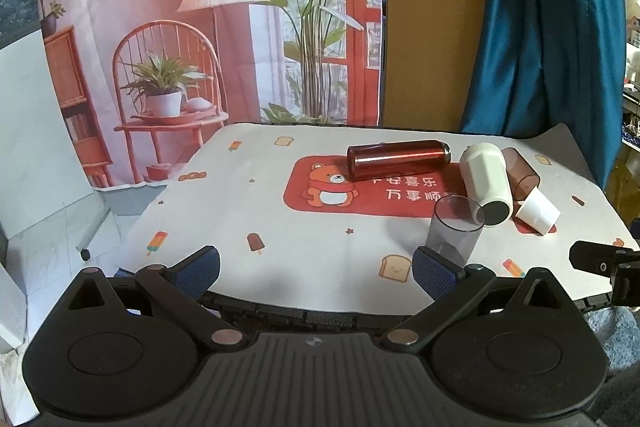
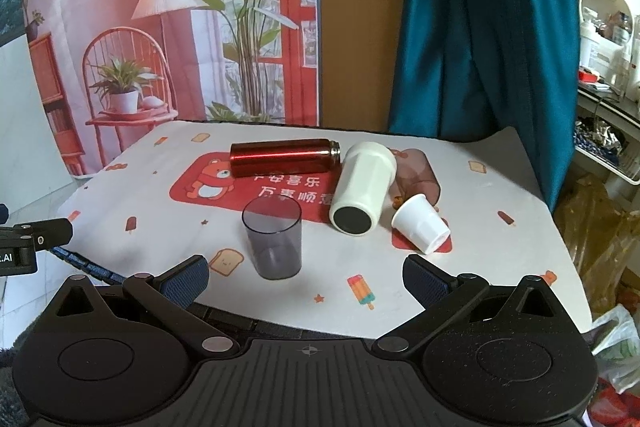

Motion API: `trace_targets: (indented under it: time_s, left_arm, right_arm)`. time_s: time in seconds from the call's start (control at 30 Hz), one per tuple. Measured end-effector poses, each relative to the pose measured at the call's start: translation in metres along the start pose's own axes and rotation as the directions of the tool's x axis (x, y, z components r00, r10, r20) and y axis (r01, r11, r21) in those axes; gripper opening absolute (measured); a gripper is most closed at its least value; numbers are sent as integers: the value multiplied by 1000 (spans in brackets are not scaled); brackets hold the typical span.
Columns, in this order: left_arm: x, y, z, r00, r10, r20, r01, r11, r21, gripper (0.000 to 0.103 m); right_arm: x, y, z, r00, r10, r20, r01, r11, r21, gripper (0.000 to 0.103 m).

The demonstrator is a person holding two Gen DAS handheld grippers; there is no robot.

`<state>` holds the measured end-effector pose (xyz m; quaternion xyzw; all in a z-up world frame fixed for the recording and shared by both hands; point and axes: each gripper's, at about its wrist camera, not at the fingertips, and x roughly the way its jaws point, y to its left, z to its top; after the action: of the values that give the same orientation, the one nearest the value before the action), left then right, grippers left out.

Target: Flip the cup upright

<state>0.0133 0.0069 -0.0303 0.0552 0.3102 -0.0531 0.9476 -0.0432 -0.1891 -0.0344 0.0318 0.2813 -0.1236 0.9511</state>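
1. Left tongs [image 1: 316,271]: spread wide at the bottom of the left wrist view, blue pads apart, nothing between them.
2. Right tongs [image 2: 306,277]: likewise wide open at the bottom of the right wrist view, holding nothing.
3. Grey transparent cup [image 2: 273,238]: upright, mouth up, at centre of the right wrist view, just above the gap in the right tongs; in the left wrist view at lower right, right behind the right-hand pad [image 1: 434,273].
4. Red metallic bottle [image 2: 285,156]: lying on its side across the red bear print, above the grey cup in frame, neck pointing right.
5. White tumbler [image 2: 362,187]: lying on its side right of centre, dark base toward the camera, close beside the bottle's neck.
6. Small white cup [image 2: 421,228]: tipped on its side, right of the tumbler, mouth toward lower right.
7. Brown translucent cup [image 2: 418,174]: lying down behind the tumbler and the small white cup, partly hidden.
8. Counter [image 2: 500,187]: covered by a white cloth with popsicle and toast prints.
9. Teal curtain [image 2: 480,27]: hanging at upper right.
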Motion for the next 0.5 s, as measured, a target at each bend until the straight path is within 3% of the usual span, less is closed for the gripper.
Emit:
trace_targets:
  time_s: [0.5]
  left_arm:
    - [-3,-1,1,1000,6,10,-6,1000,2,103]
  right_arm:
    - [-1,-4,0,1000,-5,8,5,1000,7,103]
